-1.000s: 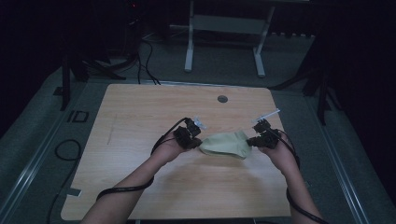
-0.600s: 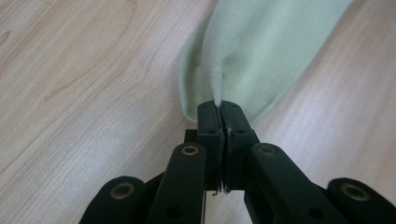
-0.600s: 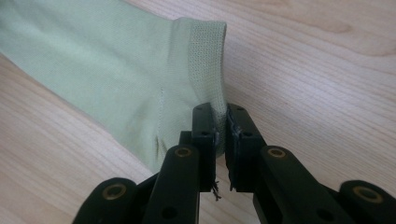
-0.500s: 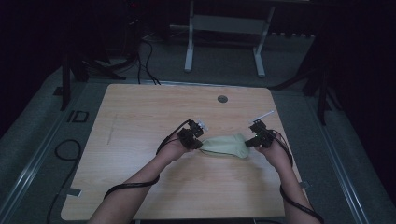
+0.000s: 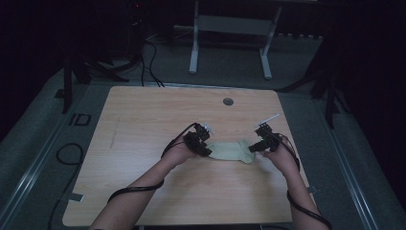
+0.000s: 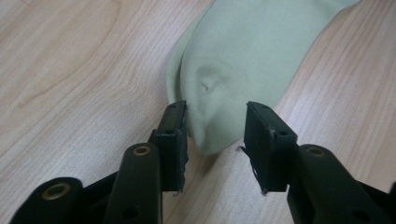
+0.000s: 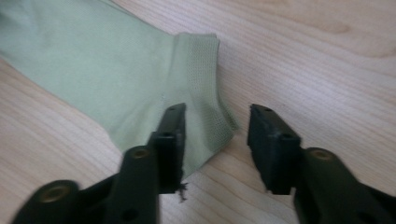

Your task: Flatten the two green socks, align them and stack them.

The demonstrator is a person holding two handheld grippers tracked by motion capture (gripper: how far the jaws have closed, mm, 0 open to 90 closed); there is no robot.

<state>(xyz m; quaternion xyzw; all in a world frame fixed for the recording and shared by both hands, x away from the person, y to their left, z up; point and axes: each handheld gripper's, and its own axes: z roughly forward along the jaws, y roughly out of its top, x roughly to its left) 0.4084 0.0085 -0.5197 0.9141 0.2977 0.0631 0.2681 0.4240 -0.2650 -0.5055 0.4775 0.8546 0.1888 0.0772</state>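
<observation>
A pale green sock (image 5: 231,151) lies flat on the wooden table (image 5: 143,120), stretched between my two grippers. My left gripper (image 5: 207,149) is at its toe end. Its jaws have just been opening, and the rounded toe (image 6: 219,126) lies between them on the wood, untouched by the pads (image 6: 176,135); the left gripper (image 6: 215,140) is open. My right gripper (image 5: 253,147) is at the ribbed cuff (image 7: 201,79). Its jaws have also just been opening, and a corner of the cuff lies loose between them; the right gripper (image 7: 215,140) is open.
A round cable hole (image 5: 228,101) sits near the table's far edge. Beyond the table a metal stand (image 5: 230,43) rests on the dark floor. Cables (image 5: 67,153) lie on the floor at the left. Bare wood surrounds the sock.
Both hands have sunk slightly toward the table, and the sock has come down with them to lie flatter on the wood.
</observation>
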